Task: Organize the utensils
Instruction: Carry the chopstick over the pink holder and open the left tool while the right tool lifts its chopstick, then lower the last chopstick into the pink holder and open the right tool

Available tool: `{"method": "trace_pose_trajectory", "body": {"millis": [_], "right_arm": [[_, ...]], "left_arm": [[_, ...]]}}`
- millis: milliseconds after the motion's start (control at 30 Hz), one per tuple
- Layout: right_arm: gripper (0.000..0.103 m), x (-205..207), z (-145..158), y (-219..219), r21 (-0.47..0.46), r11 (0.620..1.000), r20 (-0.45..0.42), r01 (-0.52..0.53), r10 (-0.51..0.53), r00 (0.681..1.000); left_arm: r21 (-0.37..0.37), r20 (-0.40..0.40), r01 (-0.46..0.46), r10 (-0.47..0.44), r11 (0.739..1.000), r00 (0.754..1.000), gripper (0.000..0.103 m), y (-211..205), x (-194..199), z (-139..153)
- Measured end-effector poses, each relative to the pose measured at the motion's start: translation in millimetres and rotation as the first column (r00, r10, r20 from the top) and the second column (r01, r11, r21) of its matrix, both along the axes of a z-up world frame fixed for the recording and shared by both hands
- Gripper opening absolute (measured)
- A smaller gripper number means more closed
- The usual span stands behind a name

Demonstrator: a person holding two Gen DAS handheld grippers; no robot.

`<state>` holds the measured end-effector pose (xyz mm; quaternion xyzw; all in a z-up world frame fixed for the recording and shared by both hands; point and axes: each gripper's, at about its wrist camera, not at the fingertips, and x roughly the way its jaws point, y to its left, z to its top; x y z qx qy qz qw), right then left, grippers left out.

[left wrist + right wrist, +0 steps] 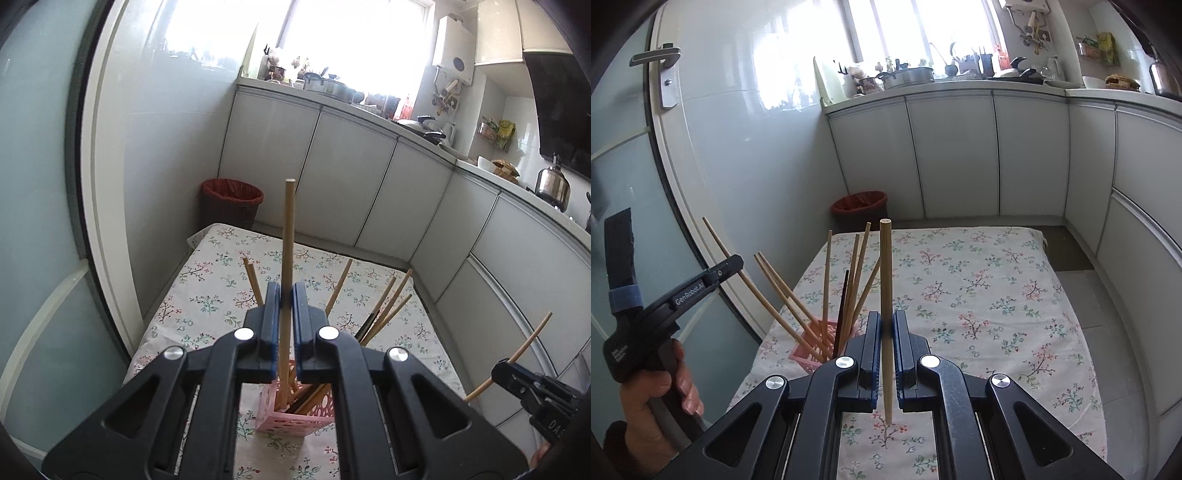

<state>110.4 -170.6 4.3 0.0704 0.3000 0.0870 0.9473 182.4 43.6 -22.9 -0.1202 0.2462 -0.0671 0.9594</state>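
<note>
A pink perforated holder stands on the floral tablecloth with several wooden chopsticks fanned out in it. My left gripper is shut on a light wooden chopstick that stands nearly upright, its lower end down inside the holder. The right wrist view shows the same holder at the table's left edge, with the left gripper and a hand beside it. My right gripper is shut on another wooden chopstick, upright, to the right of the holder; its lower tip hangs above the cloth.
A bin with a red liner sits on the floor beyond the table. White cabinets run along the back and right under a counter with pots. A glass door with a handle is on the left.
</note>
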Motion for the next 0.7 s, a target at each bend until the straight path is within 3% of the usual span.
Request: {"method": "trace_pose_trajectory", "body": {"millis": [133, 300, 400, 533, 700], "right_arm": [[0.006, 2.1, -0.5, 0.3, 0.011, 1.000, -0.003, -0.001, 0.001, 1.000], [0.006, 1.2, 6.2, 5.6, 0.031, 0.999, 0.020, -0.007, 0.007, 1.000], [0.007, -0.5, 14.5, 11.4, 0.040, 0.999, 0.050, -0.009, 0.007, 0.999], [0.007, -2.8, 29.3, 17.0, 0.053, 0.999, 0.109, 0.002, -0.007, 0.994], [0.007, -1.4, 41.5, 30.4, 0.057, 0.998, 0.180, 0.002, -0.012, 0.984]], "left_arm": [[0.005, -0.019, 0.033, -0.032, 0.999, 0.999, 0.011, -4.9, 4.9, -6.5], [-0.010, -0.002, 0.044, -0.044, 0.999, 0.999, 0.043, -3.7, -1.9, 1.6], [0.005, -0.020, 0.045, -0.045, 0.999, 0.999, 0.043, -1.9, -10.1, 6.6], [0.019, -0.117, 0.043, -0.040, 0.999, 0.992, 0.045, 5.2, -17.7, 0.6], [0.064, -0.212, 0.034, -0.020, 0.997, 0.977, 0.056, 11.5, -22.0, -15.0]]}}
